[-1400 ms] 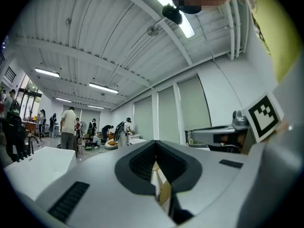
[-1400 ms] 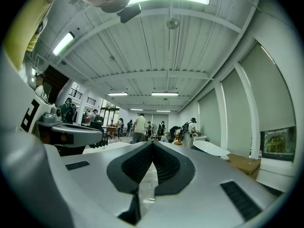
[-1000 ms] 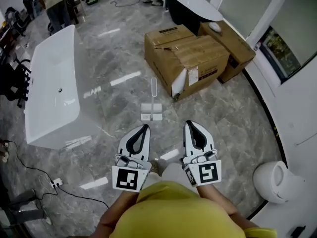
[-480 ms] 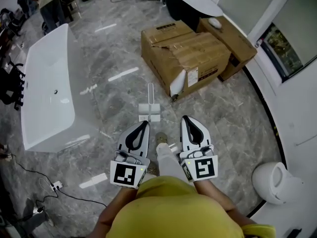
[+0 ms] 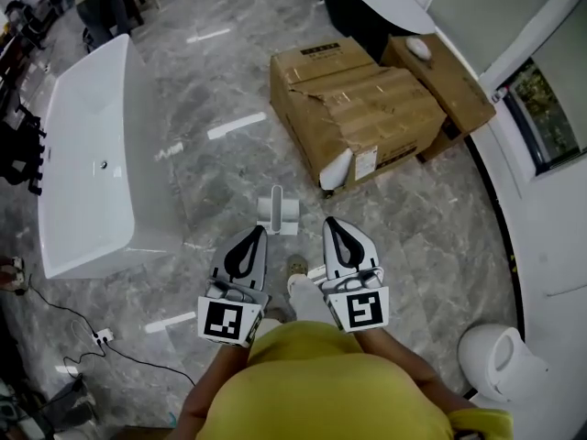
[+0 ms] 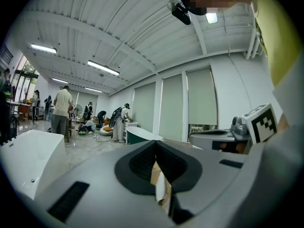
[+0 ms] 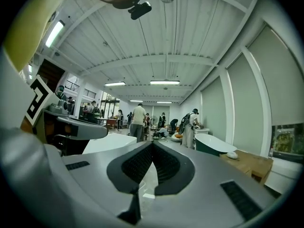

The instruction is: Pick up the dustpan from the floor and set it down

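- Two hand-held grippers, both shut with nothing in them, point level and side by side. A person in a yellow top [image 5: 312, 388] holds them a little out from the torn front corner of a large cardboard box [image 5: 367, 108].
- At the left gripper [image 5: 256, 231], the dark pads meet at the tips. Only a sliver of the box's brown card shows through the gap behind them.
- At the right gripper [image 5: 330, 222], the jaws are likewise closed tip to tip. Pale floor shows through the gap behind them.
- One white dustpan [image 5: 278, 213] sits on the grey marble floor [image 5: 211, 90], just off that same box corner and clear of it. It lies between the box and the gripper tips, and its thin handle stands at the end nearer the box. Neither gripper touches it.
- A smaller carton [image 5: 451, 85] touches the box's far right side, with a white rounded object [image 5: 418, 47] on top of it.
- A dark bathtub with a white rim [image 5: 367, 7] stands just behind the box.
- A white freestanding bathtub [image 5: 92, 163] stands well to the box's left, across open floor.
- A white toilet [image 5: 500, 360] sits well apart from the box on the person's right, against the curved white wall.
- Several other people [image 5: 101, 3] stand or crouch far beyond the box, at the room's far end.
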A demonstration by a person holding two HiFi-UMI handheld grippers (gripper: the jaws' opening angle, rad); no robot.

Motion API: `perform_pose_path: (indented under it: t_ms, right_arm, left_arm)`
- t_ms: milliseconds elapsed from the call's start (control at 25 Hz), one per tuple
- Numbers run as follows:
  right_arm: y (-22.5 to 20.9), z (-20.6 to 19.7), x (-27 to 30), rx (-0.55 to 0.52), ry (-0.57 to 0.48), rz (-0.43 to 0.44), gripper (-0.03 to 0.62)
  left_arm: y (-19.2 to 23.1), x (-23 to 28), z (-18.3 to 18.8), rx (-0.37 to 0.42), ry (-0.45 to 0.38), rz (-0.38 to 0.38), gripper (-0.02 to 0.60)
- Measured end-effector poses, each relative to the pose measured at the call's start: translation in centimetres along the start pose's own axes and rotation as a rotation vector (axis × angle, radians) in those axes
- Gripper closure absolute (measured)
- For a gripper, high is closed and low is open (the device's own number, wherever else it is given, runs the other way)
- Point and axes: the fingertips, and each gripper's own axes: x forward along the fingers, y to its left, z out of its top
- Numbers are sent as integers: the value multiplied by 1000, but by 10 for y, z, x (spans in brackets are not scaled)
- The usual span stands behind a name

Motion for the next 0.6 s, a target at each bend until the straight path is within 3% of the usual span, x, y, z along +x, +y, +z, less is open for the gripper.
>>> perform_pose_path:
  t_ms: [320, 440, 600]
  right_arm:
    - [-19, -35, 54, 15, 64, 121, 583]
    - [-18, -51, 65, 17, 102, 169, 583]
    - [-21, -71, 74, 12, 149, 196, 583]
  left_arm:
    - [16, 54, -32, -42, 71, -30, 579]
    - [20, 67, -56, -15, 144, -54, 578]
    - [24, 79, -91, -99, 256, -108, 526]
